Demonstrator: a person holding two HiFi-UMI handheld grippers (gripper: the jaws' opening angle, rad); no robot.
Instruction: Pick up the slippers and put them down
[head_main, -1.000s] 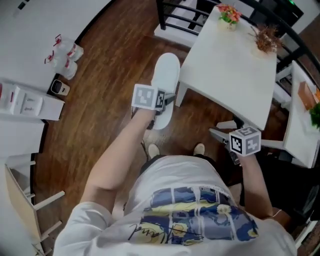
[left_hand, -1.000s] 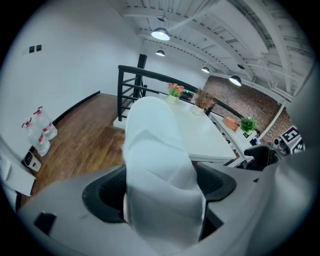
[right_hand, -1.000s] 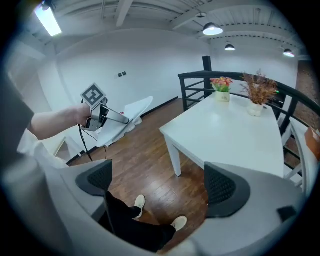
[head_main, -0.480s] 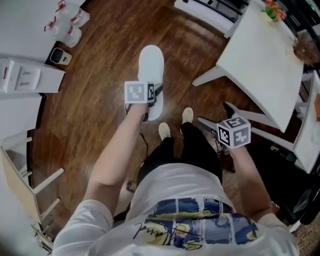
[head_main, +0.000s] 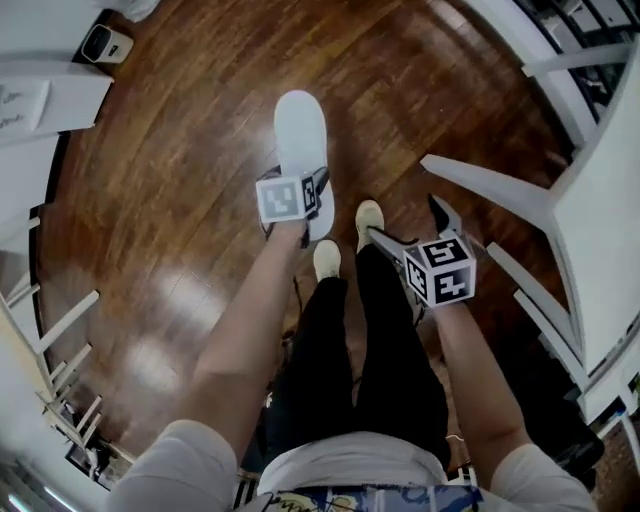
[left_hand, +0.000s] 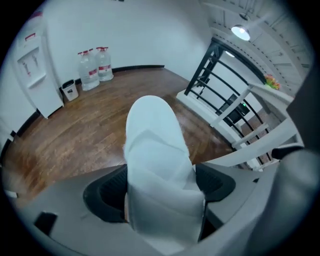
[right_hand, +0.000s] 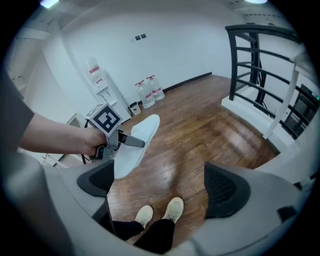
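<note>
From my end I count one white fabric slipper (head_main: 300, 130), two grey two-jaw grippers, namely the left gripper (left_hand: 161, 186) and the right gripper (right_hand: 162, 187), two cream shoes (head_main: 369, 218), one white table (head_main: 612, 250) and at least two clear water bottles (left_hand: 103, 64).

Ahead and left of the soft white slipper (head_main: 300, 130) clamped in your left gripper (left_hand: 160, 190), the dark glossy plank floor (head_main: 190, 170) lies open. On your right the slanted white table legs (head_main: 490, 185) stand near. Your own cream shoes (head_main: 368, 222) sit just beside the slipper's heel, and a white cabinet (head_main: 40, 95) bounds the far left.
</note>
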